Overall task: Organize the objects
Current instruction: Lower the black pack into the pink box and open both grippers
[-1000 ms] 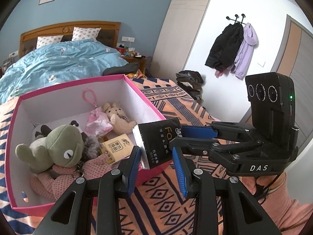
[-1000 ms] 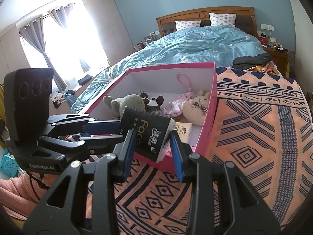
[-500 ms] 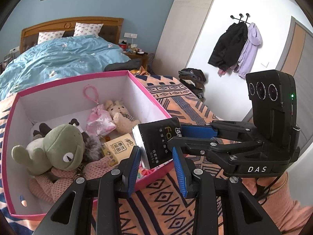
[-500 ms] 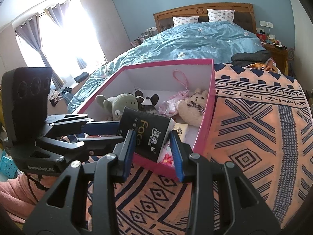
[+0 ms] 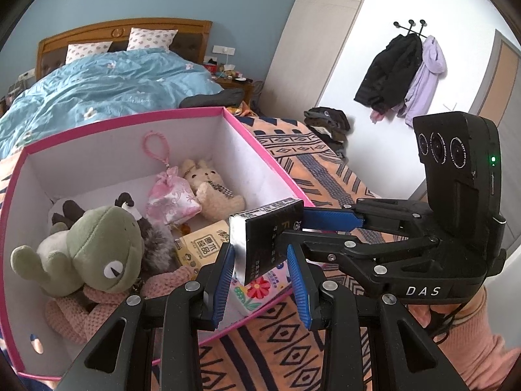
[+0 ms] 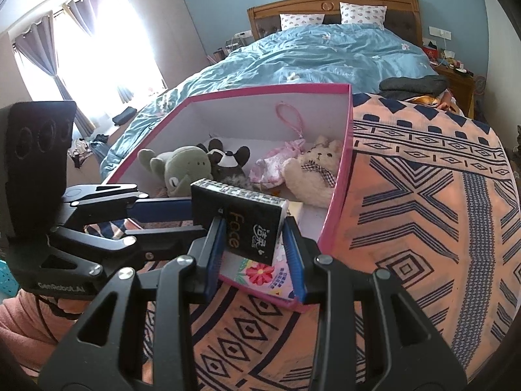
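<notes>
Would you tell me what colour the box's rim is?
Pink rim on the box, white inside; clearest in the right wrist view.

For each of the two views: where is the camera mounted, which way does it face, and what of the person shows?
Left wrist: on the left tool, facing the pink box, wardrobe side; right tool and pink sleeve show.
Right wrist: on the right tool, facing box and window; left tool shows.
Shared: the black pack both grip, green plush.
</notes>
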The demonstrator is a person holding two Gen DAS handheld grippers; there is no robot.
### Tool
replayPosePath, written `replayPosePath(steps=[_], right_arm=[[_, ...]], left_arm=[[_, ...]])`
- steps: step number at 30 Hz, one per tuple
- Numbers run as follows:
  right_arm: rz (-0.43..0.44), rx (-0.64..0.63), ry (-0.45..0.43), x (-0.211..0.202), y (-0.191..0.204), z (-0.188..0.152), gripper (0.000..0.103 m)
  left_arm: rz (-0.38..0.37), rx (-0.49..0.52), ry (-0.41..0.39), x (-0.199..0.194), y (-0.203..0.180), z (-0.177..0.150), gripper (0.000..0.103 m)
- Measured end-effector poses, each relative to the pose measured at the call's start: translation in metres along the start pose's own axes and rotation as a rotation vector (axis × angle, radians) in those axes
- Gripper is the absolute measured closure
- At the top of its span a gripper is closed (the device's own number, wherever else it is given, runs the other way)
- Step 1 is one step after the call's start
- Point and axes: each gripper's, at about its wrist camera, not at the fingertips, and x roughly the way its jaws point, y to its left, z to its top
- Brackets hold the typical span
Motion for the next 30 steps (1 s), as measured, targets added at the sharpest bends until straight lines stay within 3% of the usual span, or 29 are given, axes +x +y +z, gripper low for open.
replayPosePath(steps=[23,26,30], right_arm=[[-0.126,-0.047,0.022,0.02,0.005,0.011,0.067],[-0.137,-0.036,0.014,0.021,0.004,0.012,0.067],[-0.147,-0.04,-0.005,0.019,0.007,0.009,0.065]], left_arm=[[0.016,-0.041,0.023,0.017,0.018,0.006,0.069],[0.037,-0.055,0.021,0.017,0.022,0.005,0.064],[0.074,-0.043,-0.01,0.007,0.022,-0.001,0.046]])
